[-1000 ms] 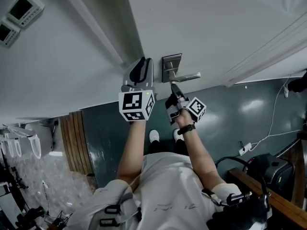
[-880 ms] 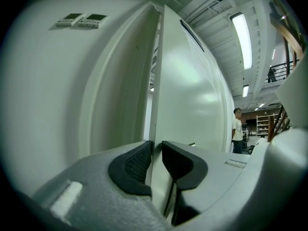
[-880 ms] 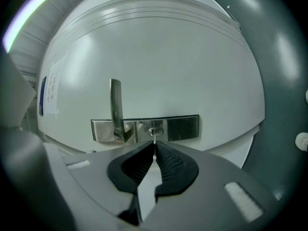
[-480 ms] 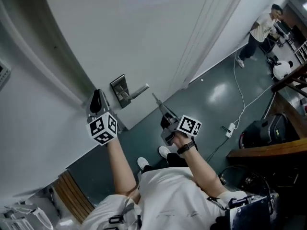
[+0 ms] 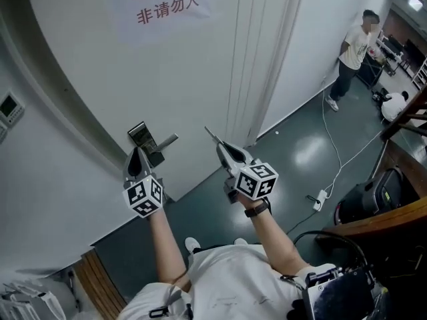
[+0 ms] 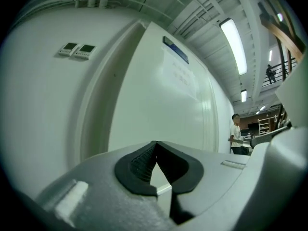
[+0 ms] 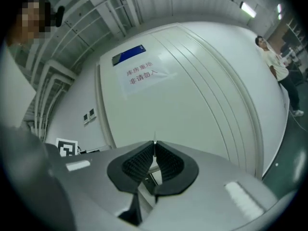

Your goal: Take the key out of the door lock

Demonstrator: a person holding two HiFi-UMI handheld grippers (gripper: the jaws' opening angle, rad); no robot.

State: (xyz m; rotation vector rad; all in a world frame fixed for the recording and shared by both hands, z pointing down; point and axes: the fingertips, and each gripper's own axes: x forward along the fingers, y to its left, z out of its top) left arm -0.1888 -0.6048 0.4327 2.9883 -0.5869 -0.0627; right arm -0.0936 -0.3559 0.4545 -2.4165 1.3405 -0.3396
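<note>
Head view: the right gripper (image 5: 221, 148), at the door lock (image 5: 139, 133) a second ago, is now well apart from it. Its fingers pinch the key (image 5: 211, 135), whose blade juts past the tips. The left gripper (image 5: 137, 153), near the lock, has pressed its fingers together on nothing. Judgement: the key is out of the lock, so extraction looks complete.

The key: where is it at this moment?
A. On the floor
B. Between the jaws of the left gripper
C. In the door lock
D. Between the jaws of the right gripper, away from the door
D: in the head view the thin key sticks out from the closed tips of the right gripper, held in the air apart from the door lock.
</note>
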